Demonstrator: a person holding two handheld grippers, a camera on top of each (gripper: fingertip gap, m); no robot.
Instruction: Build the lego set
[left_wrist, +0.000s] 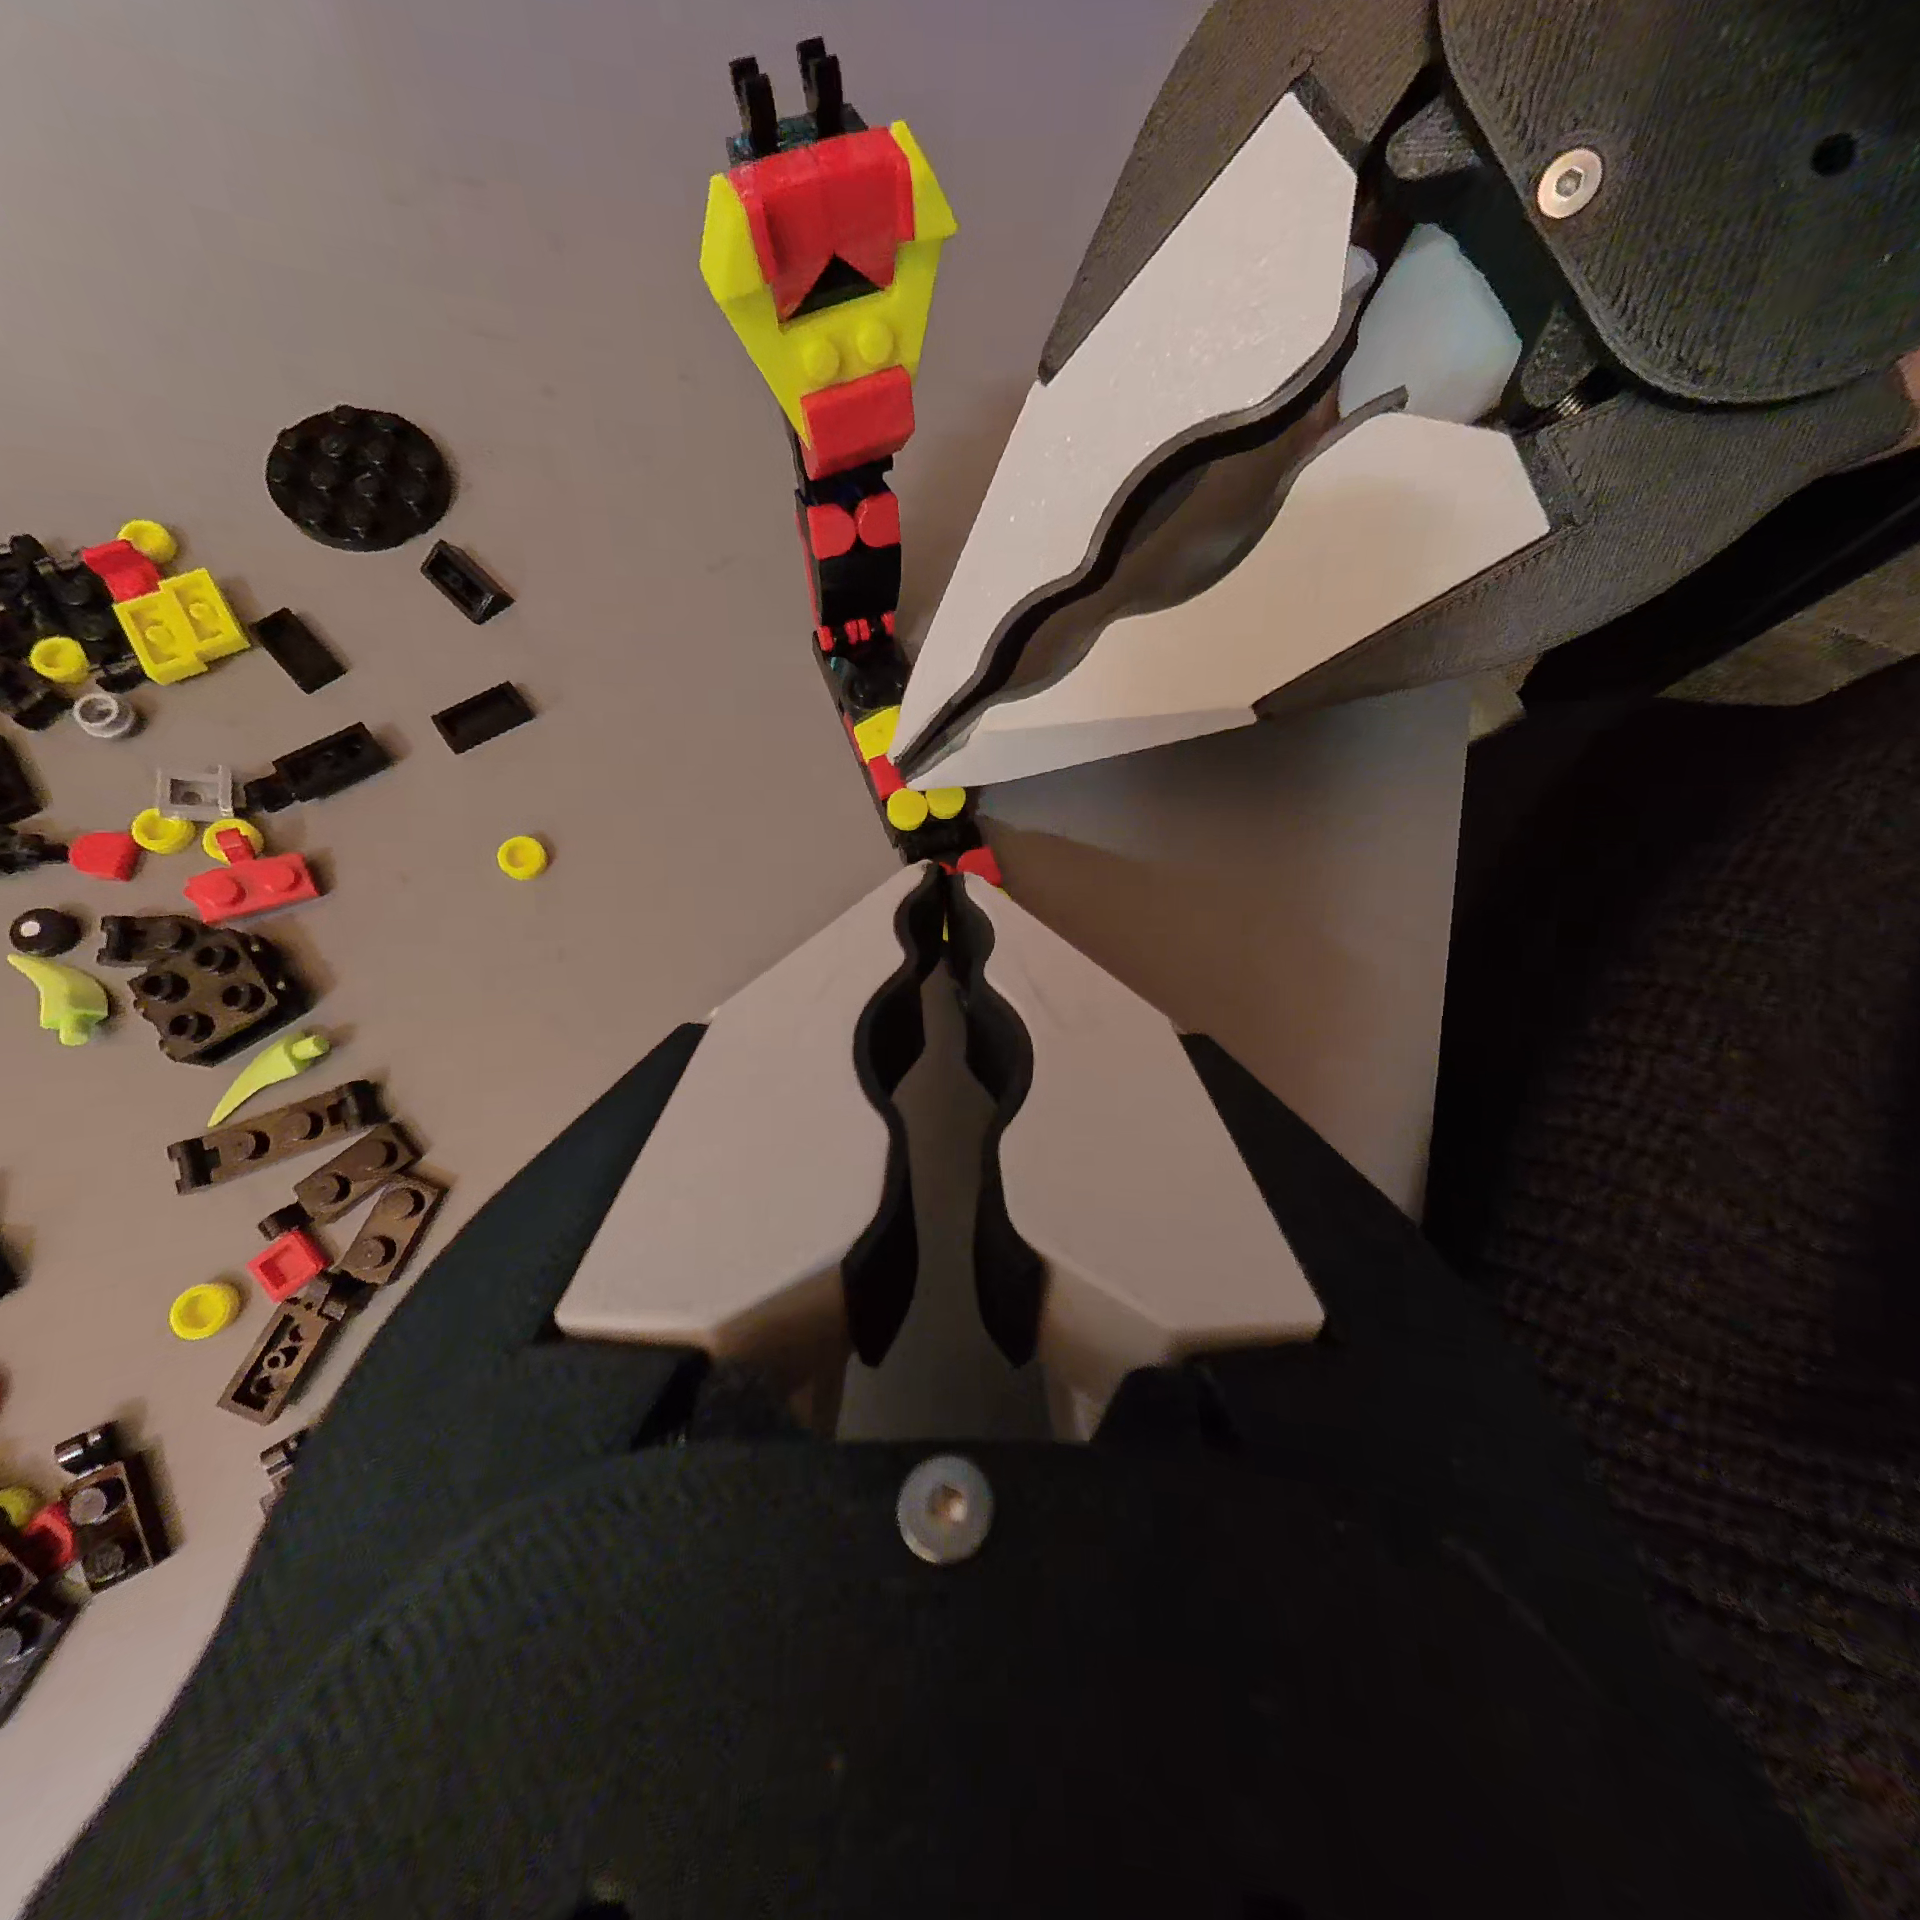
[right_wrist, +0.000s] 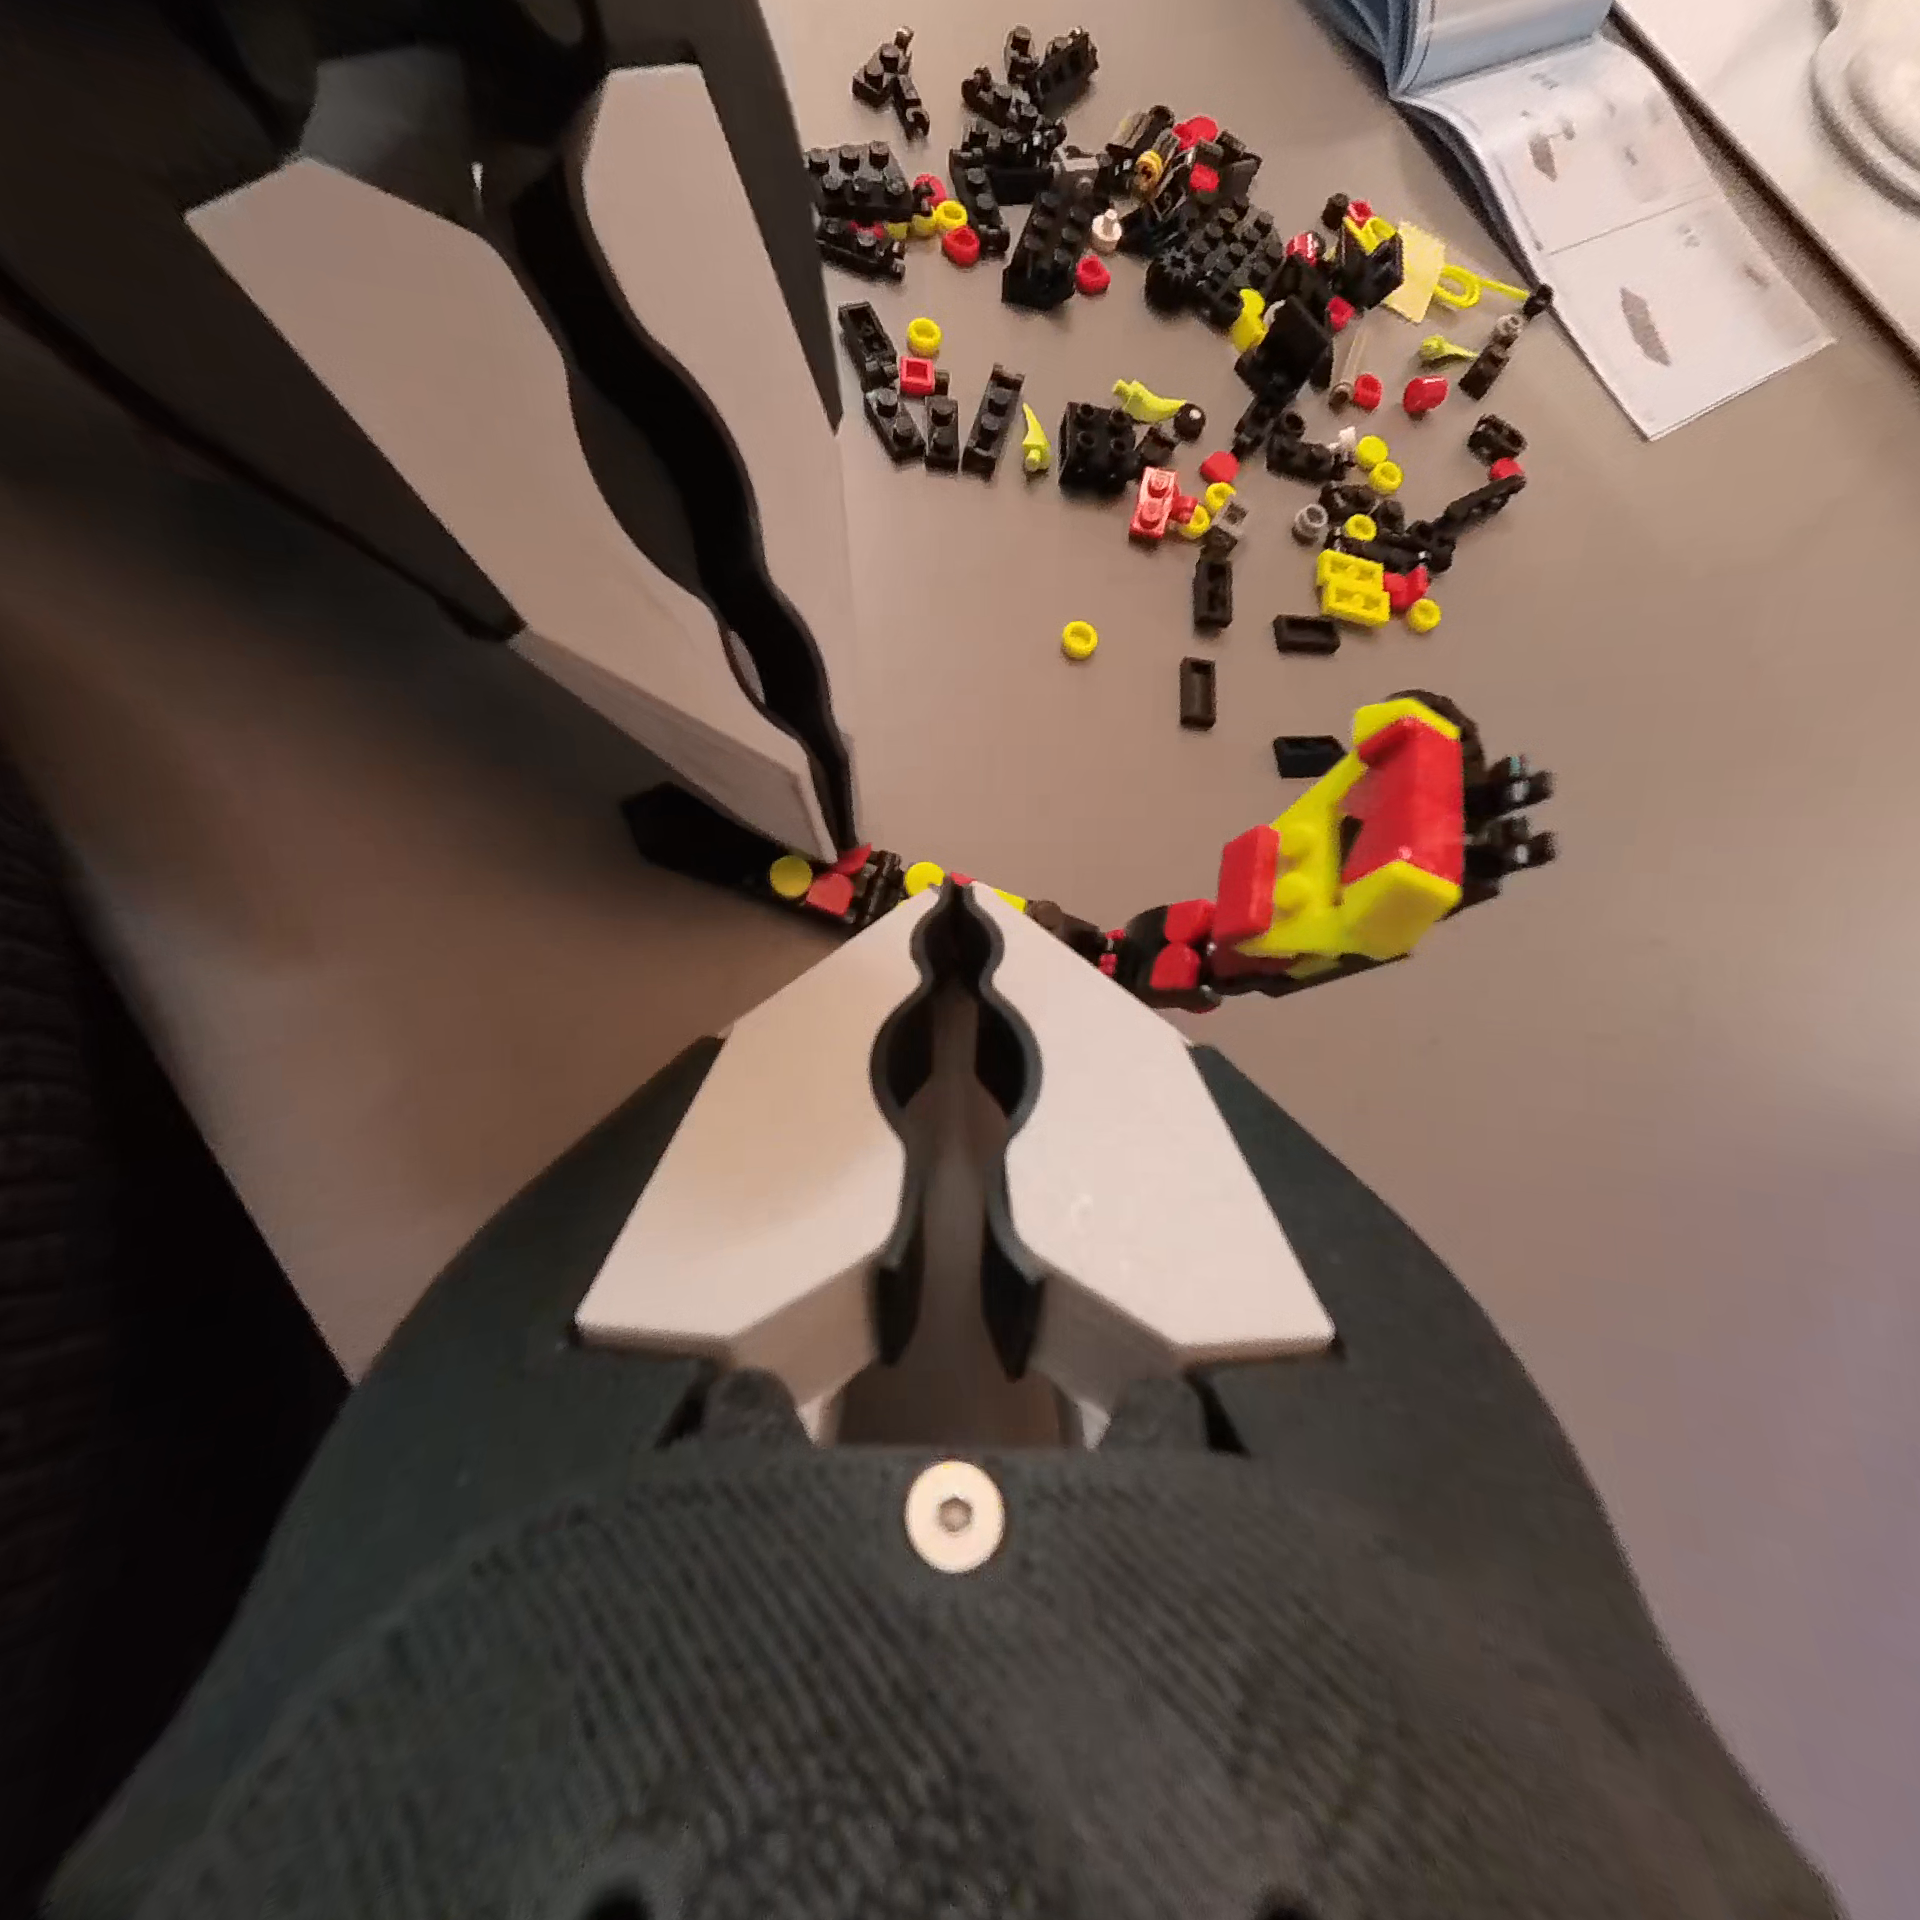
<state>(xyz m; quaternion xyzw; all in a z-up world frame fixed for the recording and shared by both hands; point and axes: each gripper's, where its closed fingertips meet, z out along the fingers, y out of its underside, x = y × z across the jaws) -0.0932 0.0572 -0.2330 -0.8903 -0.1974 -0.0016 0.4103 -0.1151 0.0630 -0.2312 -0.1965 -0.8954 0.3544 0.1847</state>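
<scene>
A long jointed lego model (left_wrist: 831, 291) of black, red and yellow bricks, with a wide yellow and red head, is held above the grey table (left_wrist: 582, 208). My left gripper (left_wrist: 940, 878) is shut on its thin tail end. My right gripper (left_wrist: 902, 767) comes in from the upper right and is shut on the model just ahead of that spot. In the right wrist view my right gripper (right_wrist: 956, 885) pinches the model (right_wrist: 1361, 873), whose head hangs off to the right. The left gripper (right_wrist: 844, 840) holds the tail at left.
Loose black, red and yellow pieces (left_wrist: 208, 935) lie on the left of the table, with a round black plate (left_wrist: 358, 478) among them. The pile (right_wrist: 1195, 312) also shows beside an open instruction booklet (right_wrist: 1621, 208). Dark fabric (left_wrist: 1662, 1143) lies past the table edge. Left and right tips are no more than a few centimetres apart. Between my right fingertips and the round black plate (left_wrist: 358, 478) there is roughly 11 cm.
</scene>
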